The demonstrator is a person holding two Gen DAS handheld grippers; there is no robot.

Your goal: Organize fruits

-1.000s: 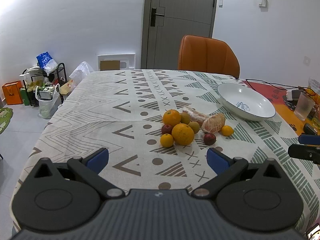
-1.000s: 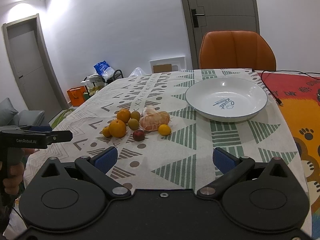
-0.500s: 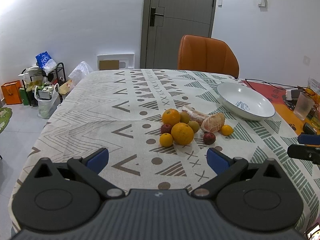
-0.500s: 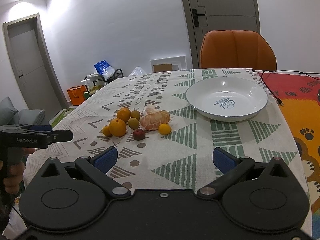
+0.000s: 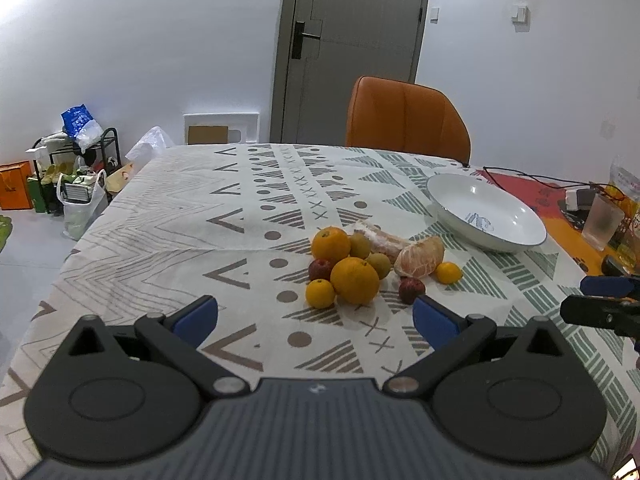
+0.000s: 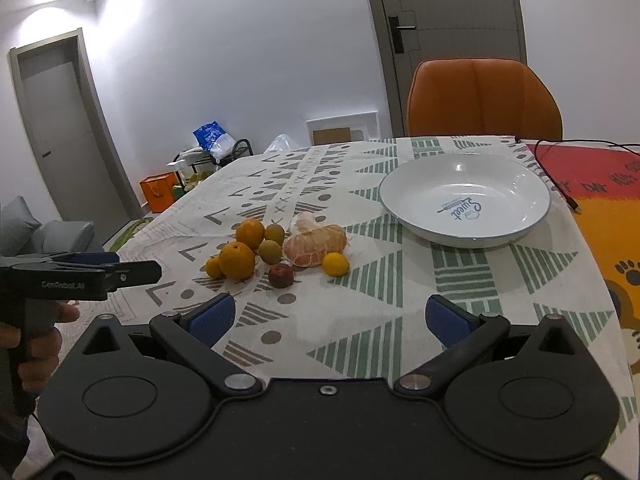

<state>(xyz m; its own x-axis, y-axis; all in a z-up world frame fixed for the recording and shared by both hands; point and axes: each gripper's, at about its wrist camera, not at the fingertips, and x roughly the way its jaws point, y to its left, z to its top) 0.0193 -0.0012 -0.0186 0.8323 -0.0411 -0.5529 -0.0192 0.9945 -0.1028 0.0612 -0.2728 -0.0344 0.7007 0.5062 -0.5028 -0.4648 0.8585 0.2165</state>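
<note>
1. Both hand-held grippers, left (image 5: 315, 316) and right (image 6: 327, 316), are spread and hold nothing.
2. The fruits (image 6: 276, 249) sit clustered on the surface (image 6: 376, 280); the bowl (image 6: 466, 198) is empty.
3. Round oranges (image 5: 354, 280) may roll if nudged.
4. The peeled orange (image 6: 316, 245) could squash under a tight pinch.

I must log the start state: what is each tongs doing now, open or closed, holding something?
Left tongs: open, holding nothing, short of the fruit pile.
Right tongs: open, holding nothing.
</note>
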